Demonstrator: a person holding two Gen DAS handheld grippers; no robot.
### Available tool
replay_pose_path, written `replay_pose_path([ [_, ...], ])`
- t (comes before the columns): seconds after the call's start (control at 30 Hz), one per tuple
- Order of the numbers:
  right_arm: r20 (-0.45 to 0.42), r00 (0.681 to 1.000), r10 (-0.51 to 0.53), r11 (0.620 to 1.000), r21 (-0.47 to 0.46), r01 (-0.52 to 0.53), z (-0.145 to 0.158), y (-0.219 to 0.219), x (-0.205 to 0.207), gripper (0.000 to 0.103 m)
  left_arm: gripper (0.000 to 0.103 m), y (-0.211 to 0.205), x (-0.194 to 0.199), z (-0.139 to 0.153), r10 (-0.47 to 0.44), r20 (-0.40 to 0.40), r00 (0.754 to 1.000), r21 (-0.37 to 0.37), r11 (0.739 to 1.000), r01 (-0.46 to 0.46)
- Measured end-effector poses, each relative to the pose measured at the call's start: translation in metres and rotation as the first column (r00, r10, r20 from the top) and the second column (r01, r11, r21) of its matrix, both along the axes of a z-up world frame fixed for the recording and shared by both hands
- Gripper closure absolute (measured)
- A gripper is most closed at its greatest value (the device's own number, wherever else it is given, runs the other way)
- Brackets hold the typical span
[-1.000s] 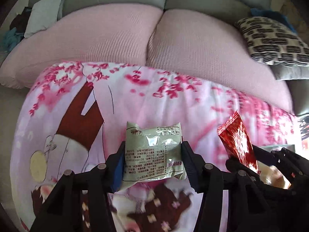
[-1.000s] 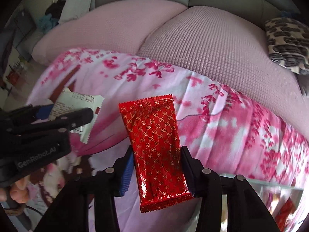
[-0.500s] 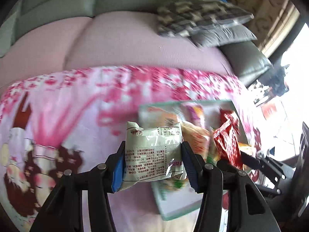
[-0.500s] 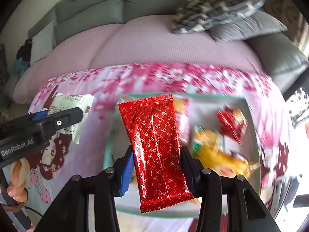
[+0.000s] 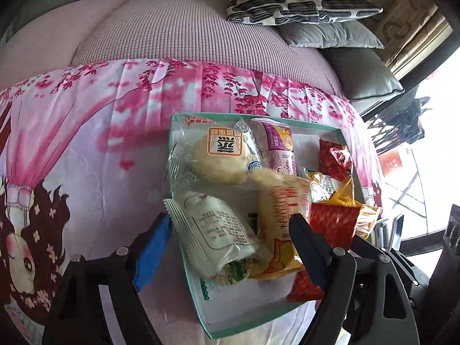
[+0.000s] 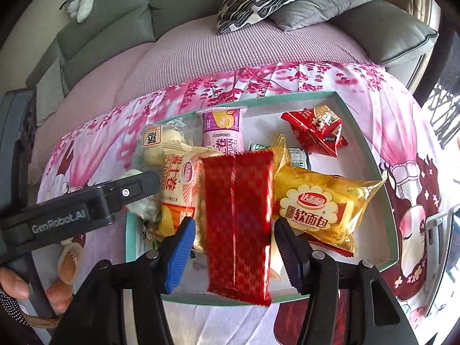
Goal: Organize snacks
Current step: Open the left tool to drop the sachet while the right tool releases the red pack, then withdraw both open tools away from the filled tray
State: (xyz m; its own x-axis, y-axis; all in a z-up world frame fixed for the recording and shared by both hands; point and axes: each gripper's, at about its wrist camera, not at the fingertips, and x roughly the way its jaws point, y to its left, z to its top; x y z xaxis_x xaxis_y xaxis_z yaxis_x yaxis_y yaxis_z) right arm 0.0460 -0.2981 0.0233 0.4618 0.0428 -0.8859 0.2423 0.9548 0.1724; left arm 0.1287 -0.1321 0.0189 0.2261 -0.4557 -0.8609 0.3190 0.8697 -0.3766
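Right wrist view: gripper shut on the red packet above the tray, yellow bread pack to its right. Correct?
Not quite. The right gripper is open: the right wrist view shows a gap between each pad and the red packet. The packet is above the tray, with the yellow bread pack to its right.

"GenRobot.AI" on left gripper

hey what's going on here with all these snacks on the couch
A person is sorting snacks into a teal tray on a pink blanket. Both handheld grippers are open over it. The left gripper has a pale green packet loose between its fingers, and the right gripper has a blurred red packet, apparently dropping. Several snacks already lie in the tray.
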Motion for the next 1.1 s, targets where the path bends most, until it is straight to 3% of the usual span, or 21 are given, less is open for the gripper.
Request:
replay_pose_path([
  [0.1, 0.02, 1.0, -0.007, 1.0, -0.007, 0.007, 0.004, 0.003, -0.013, 0.035, 0.013, 0.02, -0.015, 0.007, 0.048, 0.006, 0.999, -0.04, 0.998, -0.048],
  [0.2, 0.03, 0.999, -0.017, 1.0, -0.018, 0.017, 0.005, 0.01, -0.028, 0.033, 0.011, 0.036, -0.033, 0.007, 0.095, 0.027, 0.995, -0.029, 0.995, -0.094],
  [0.33, 0.031, 1.0, 0.0, 0.999, -0.037, 0.001, 0.002, 0.025, -0.045, 0.023, 0.008, 0.051, -0.06, 0.001, 0.129, 0.088, 0.988, 0.057, 0.989, -0.134],
  [0.53, 0.036, 0.999, 0.026, 0.998, -0.059, -0.024, 0.004, 0.043, -0.057, 0.023, 0.008, 0.066, -0.089, -0.006, 0.133, 0.165, 0.977, 0.201, 0.966, -0.166],
  [0.93, 0.028, 0.999, 0.03, 0.996, -0.084, -0.028, -0.001, 0.05, -0.061, 0.022, 0.008, 0.081, -0.1, -0.007, 0.146, 0.221, 0.964, 0.304, 0.929, -0.21],
  [1.03, 0.027, 0.999, 0.028, 0.995, -0.095, -0.026, -0.005, 0.05, -0.062, 0.012, 0.008, 0.082, -0.101, -0.013, 0.144, 0.23, 0.963, 0.343, 0.914, -0.218],
  [1.1, 0.024, 0.999, 0.027, 0.995, -0.095, -0.025, -0.008, 0.05, -0.062, 0.012, 0.008, 0.084, -0.101, -0.017, 0.146, 0.221, 0.964, 0.349, 0.911, -0.218],
])
